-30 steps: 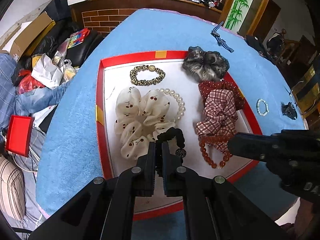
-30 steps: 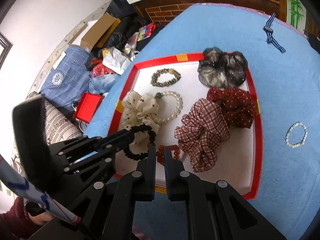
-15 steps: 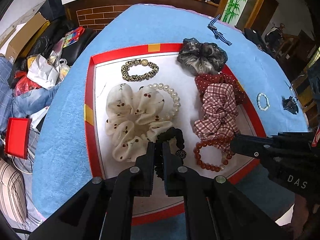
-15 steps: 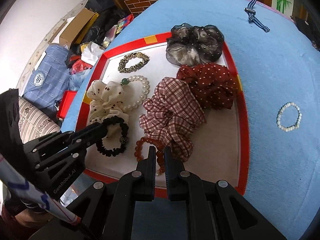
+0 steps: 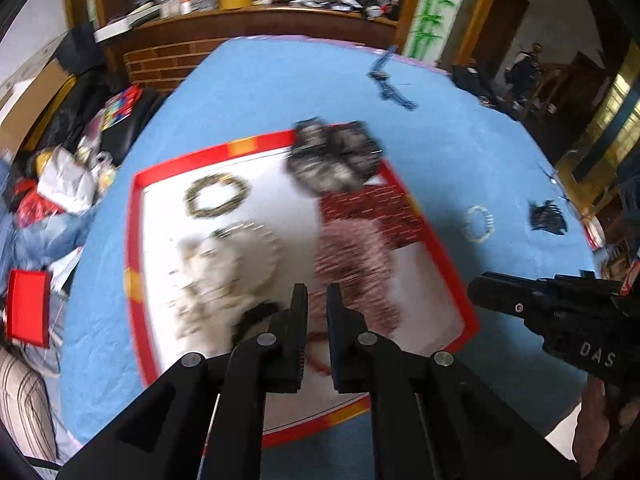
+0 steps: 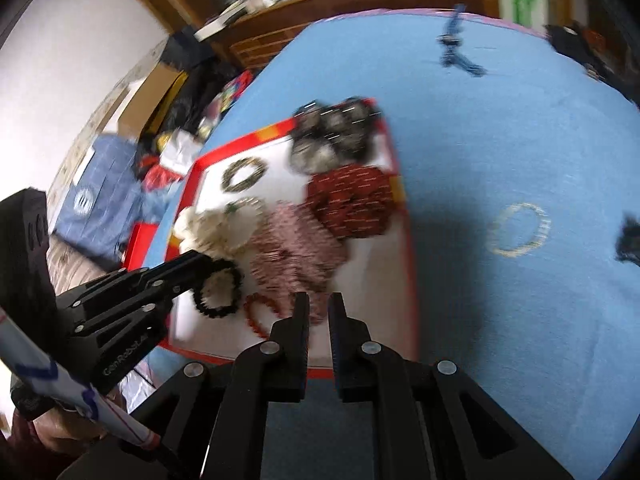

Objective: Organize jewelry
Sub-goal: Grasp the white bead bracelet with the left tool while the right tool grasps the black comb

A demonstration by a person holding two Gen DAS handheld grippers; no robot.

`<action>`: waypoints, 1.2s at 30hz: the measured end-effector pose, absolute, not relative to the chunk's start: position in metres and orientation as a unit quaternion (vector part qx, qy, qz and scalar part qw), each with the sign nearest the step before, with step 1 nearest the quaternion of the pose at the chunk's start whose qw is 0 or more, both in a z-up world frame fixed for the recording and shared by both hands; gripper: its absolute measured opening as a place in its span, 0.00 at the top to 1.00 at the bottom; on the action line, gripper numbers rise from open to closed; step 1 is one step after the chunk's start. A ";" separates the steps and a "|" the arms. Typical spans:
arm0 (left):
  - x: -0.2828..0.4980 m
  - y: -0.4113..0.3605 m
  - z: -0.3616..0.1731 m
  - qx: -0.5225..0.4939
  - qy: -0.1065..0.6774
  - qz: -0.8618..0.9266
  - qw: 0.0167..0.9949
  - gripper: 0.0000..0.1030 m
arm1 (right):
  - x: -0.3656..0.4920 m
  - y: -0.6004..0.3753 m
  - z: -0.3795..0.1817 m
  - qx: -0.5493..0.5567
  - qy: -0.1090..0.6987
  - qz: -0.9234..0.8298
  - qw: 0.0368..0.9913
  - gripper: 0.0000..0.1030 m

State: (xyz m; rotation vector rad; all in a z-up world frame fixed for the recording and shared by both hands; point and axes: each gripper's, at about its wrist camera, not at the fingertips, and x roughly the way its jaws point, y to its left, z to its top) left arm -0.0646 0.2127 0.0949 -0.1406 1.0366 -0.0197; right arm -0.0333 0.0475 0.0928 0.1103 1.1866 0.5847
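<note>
Blurred as both views are, the red-rimmed tray (image 5: 136, 248) on the blue tablecloth (image 5: 248, 92) reads clearly enough. From the left wrist view, the left gripper (image 5: 317, 308) hangs over the tray's near end, its fingers a narrow slot apart with nothing between them; the black hair tie (image 5: 256, 314) peeks out at about 9 o'clock of the fingertips, half hidden by the left finger. Only the right wrist view shows that tie whole (image 6: 219, 288), with the left gripper's tip at its upper left edge; whether they touch I cannot tell. That view also shows the red bead bracelet (image 6: 256, 314) lying just beside the tie, at 9 o'clock from the right gripper (image 6: 318, 312), whose fingers are likewise nearly together and empty. The plaid scrunchie (image 6: 296, 248) sits at its 12 o'clock. Outside the tray, a pearl bracelet (image 6: 519, 230) lies on the cloth at 2 o'clock, seen in both views (image 5: 480, 224)
</note>
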 end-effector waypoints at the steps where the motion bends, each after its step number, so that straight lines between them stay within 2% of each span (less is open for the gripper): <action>1: -0.060 0.202 0.097 -0.062 0.494 -0.020 0.867 0.92 | -0.032 0.037 0.094 0.058 0.550 0.263 0.791 0.90; 8: -0.017 0.117 0.091 -0.045 0.514 -0.136 0.846 0.92 | -0.026 -0.064 0.096 0.115 0.549 0.173 0.810 0.90; 15: 0.031 0.033 0.056 -0.013 0.545 -0.200 0.814 0.89 | -0.033 -0.162 0.095 0.163 0.544 0.096 0.817 0.88; 17: 0.041 0.016 0.047 0.006 0.550 -0.199 0.811 0.85 | -0.035 -0.179 0.094 0.170 0.544 0.083 0.817 0.86; 19: 0.050 -0.001 0.038 0.038 0.551 -0.187 0.812 0.74 | -0.034 -0.199 0.092 0.179 0.544 0.071 0.817 0.86; 22: 0.058 -0.013 0.028 0.083 0.545 -0.148 0.821 0.72 | -0.033 -0.222 0.092 0.186 0.543 0.057 0.817 0.86; 25: 0.066 -0.017 0.019 0.079 0.551 -0.135 0.820 0.73 | -0.027 -0.241 0.091 0.191 0.542 0.049 0.817 0.84; 27: 0.069 -0.021 0.018 0.092 0.539 -0.130 0.827 0.73 | -0.019 -0.251 0.091 0.191 0.539 0.046 0.819 0.80; 29: 0.071 -0.025 0.019 0.094 0.532 -0.132 0.831 0.85 | -0.011 -0.254 0.092 0.185 0.534 0.050 0.824 0.68; 30: 0.073 -0.026 0.019 0.096 0.528 -0.130 0.834 0.95 | -0.003 -0.254 0.093 0.176 0.531 0.051 0.827 0.65; 32: 0.076 -0.024 0.018 0.083 0.523 -0.125 0.839 0.95 | 0.013 -0.251 0.095 0.153 0.523 0.067 0.836 0.50; 34: 0.077 -0.021 0.019 0.071 0.527 -0.123 0.838 0.96 | 0.029 -0.246 0.095 0.111 0.520 0.086 0.842 0.42; 36: 0.077 -0.017 0.020 0.056 0.535 -0.122 0.834 0.96 | 0.046 -0.241 0.093 0.073 0.520 0.116 0.843 0.38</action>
